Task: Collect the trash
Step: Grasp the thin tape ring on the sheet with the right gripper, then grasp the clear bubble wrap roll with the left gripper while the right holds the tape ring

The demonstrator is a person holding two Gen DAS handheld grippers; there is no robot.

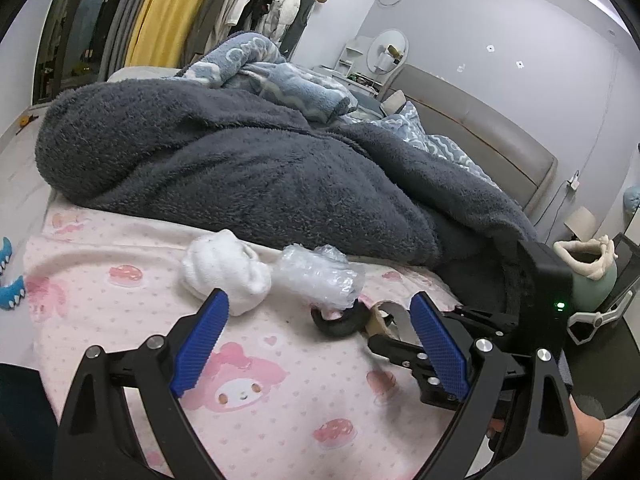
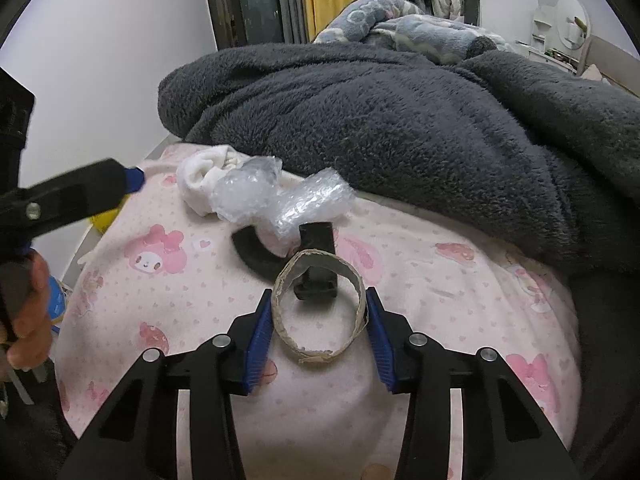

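A: Right gripper (image 2: 319, 322): its blue pads flank the cardboard tape ring (image 2: 319, 307), which lies flat on the pink printed bedsheet (image 2: 440, 300). The pads seem to be pressing on the ring's outer wall on both sides, though the fisheye bend makes firm contact hard to confirm.

B: And the left gripper (image 1: 320, 320)?

A: Released. Its jaws stand wide apart over the sheet with nothing between them, pointing toward the loose items.

B: Which items?

A: A crumpled piece of bubble wrap (image 1: 320, 276) just beside a balled white sock (image 1: 228, 268), the two touching. A black curved hook-like object (image 2: 276, 256) lies partly under the wrap and passes beneath the ring's far edge.

B: Behind them?

A: A dark grey fleece blanket (image 1: 240, 160) heaped across the bed, with a blue patterned blanket (image 1: 272, 68) above it.
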